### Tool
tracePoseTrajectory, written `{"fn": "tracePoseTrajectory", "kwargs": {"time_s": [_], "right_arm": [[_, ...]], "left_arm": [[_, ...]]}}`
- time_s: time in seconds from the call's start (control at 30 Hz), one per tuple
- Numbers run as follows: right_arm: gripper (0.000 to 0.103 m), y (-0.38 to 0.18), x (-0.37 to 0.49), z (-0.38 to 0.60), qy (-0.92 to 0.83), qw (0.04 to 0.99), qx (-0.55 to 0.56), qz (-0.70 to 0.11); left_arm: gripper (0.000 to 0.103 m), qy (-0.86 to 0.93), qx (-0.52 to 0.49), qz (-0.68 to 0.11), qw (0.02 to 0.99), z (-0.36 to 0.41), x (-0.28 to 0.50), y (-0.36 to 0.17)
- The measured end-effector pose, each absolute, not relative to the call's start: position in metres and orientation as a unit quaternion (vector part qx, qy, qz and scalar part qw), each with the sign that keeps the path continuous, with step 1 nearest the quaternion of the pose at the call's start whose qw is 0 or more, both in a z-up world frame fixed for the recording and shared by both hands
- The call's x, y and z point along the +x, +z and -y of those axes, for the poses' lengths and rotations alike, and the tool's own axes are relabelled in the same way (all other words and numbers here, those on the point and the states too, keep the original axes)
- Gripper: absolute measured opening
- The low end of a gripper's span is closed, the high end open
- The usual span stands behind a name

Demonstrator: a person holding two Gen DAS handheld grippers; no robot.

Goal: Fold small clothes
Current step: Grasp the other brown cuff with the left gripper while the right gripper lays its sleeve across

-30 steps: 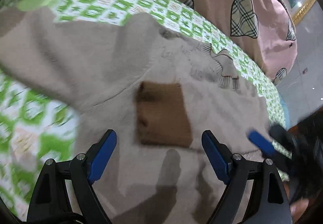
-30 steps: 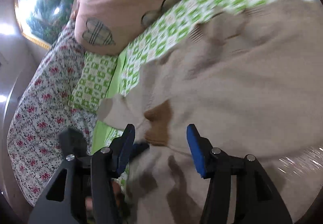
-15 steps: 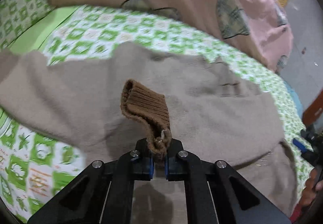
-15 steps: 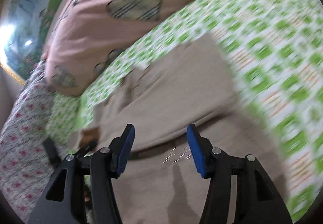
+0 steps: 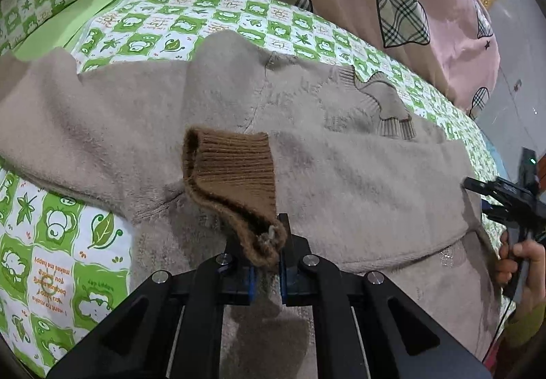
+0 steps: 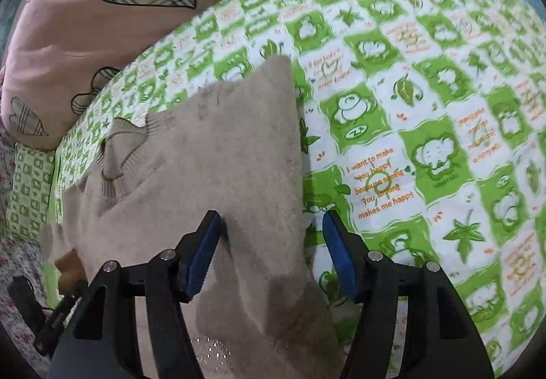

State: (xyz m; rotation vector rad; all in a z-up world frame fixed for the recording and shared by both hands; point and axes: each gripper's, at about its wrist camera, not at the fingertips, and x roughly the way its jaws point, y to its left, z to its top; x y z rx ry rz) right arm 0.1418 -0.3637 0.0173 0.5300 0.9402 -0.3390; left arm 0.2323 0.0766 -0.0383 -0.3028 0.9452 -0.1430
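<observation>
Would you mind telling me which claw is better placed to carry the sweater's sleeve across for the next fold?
Left. The left claw is already shut on the brown ribbed cuff of the beige sweater, while the right claw is opening over the sweater's far edge, gripping nothing.

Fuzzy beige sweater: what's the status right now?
Left gripper shut on brown ribbed cuff. Right gripper opening over fuzzy beige sweater edge. Nothing in the way.
</observation>
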Motion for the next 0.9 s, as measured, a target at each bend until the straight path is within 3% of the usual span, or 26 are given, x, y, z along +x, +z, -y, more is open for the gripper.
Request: {"fn": "tracePoseTrajectory", "kwargs": {"time_s": [0.1, 0.27, 0.37, 0.6, 0.8, 0.9], "right_arm": [[0.068, 0.031, 0.113, 0.35, -0.152, 0.863, 0.227, -0.425], [0.07, 0.019, 0.078, 0.313, -0.186, 0.857, 0.05, -0.479], [0.07, 0.006, 0.085, 0.307, -0.183, 0.851, 0.006, -0.492], [0.07, 0.02, 0.093, 0.345, -0.257, 0.859, 0.052, -0.44], [0.079, 0.022, 0.06, 0.364, -0.237, 0.848, 0.086, -0.465], [0.081, 0.039, 0.047, 0.356, -0.221, 0.861, 0.123, -0.441]], "left_arm": [[0.008, -0.068, -0.153, -0.454, 0.875, -0.079, 0.233, -0.04], [0.008, -0.068, -0.154, -0.452, 0.876, -0.078, 0.234, -0.038], [0.008, -0.064, -0.16, -0.452, 0.875, -0.076, 0.237, -0.036], [0.009, -0.092, -0.137, -0.454, 0.876, -0.049, 0.241, -0.031], [0.01, -0.086, -0.117, -0.467, 0.872, -0.041, 0.242, -0.042], [0.013, -0.085, -0.123, -0.464, 0.873, -0.051, 0.235, -0.04]]}}
